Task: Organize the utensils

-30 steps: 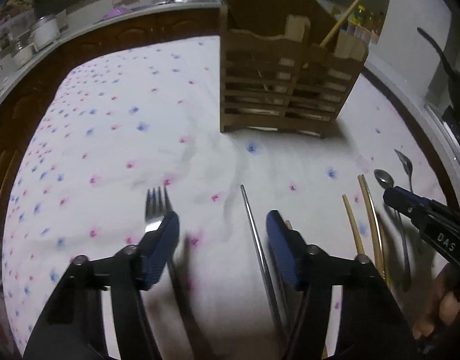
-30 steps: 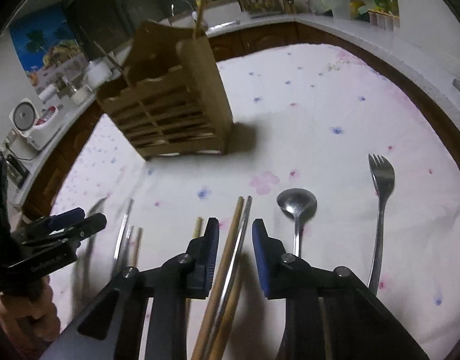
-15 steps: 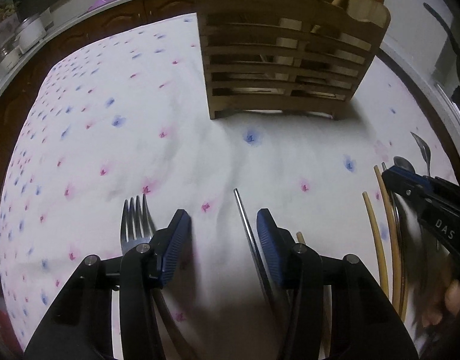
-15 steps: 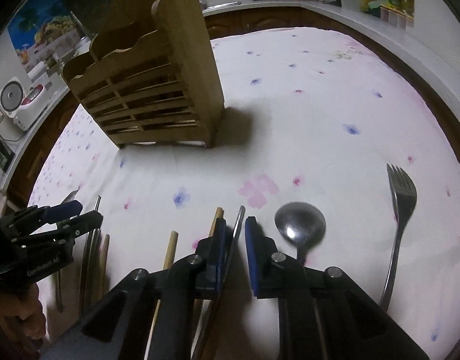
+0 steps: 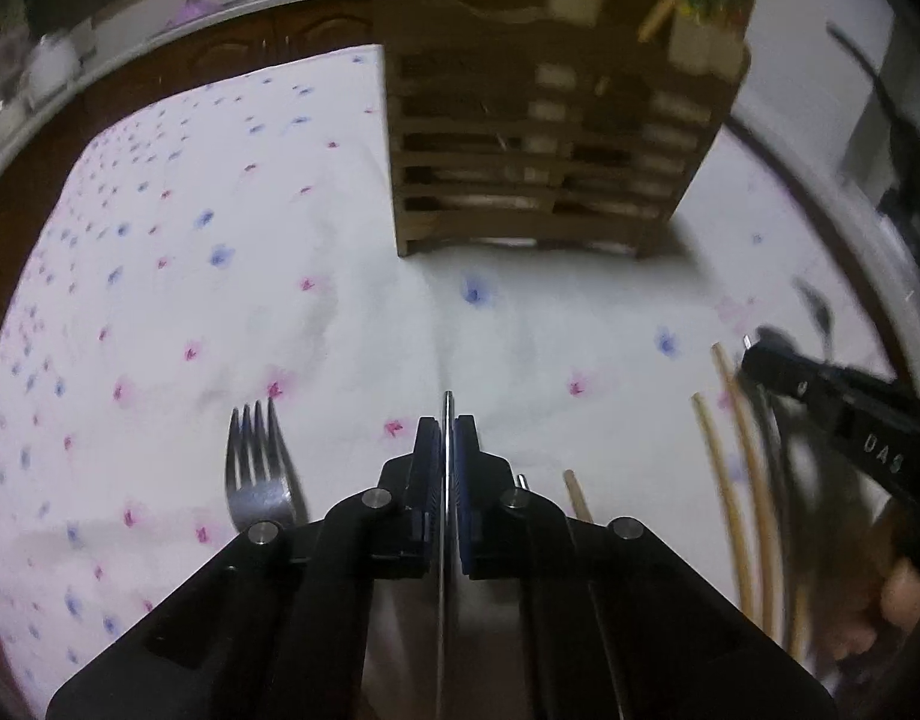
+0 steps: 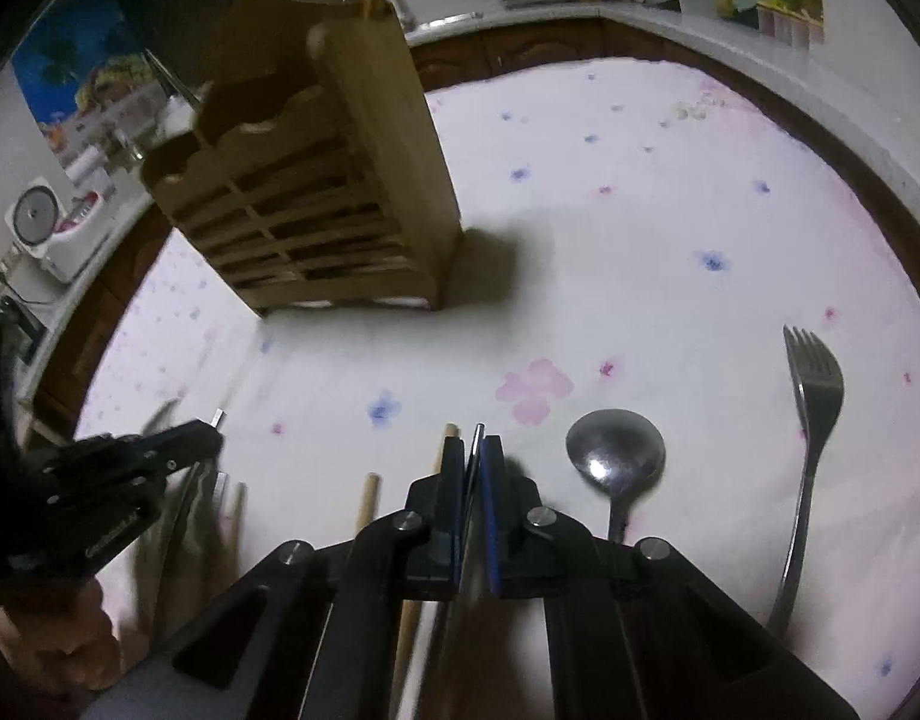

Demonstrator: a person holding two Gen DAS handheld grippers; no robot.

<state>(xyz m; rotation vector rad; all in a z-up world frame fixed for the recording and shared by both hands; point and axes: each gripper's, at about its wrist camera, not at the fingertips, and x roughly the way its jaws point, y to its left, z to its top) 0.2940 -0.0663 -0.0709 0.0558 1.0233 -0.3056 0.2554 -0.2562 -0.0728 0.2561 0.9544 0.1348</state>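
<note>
Steel and slick, one thin metal chopstick (image 5: 447,420) sits pinched in the left gripper (image 5: 447,450), another metal chopstick (image 6: 475,450) in the right gripper (image 6: 473,468); stiff, light, likely to swivel.

Dim kitchen, curved countertop (image 6: 700,30)

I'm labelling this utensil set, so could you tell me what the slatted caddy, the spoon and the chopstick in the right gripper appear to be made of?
The slatted caddy looks like unpainted wood: matte brown boards, no shine. The spoon looks like polished steel, with a bright glint in its bowl. The chopstick pinched in the right gripper seems to be metal, thin and grey, unlike the tan, probably wooden or bamboo sticks beside it.
</note>
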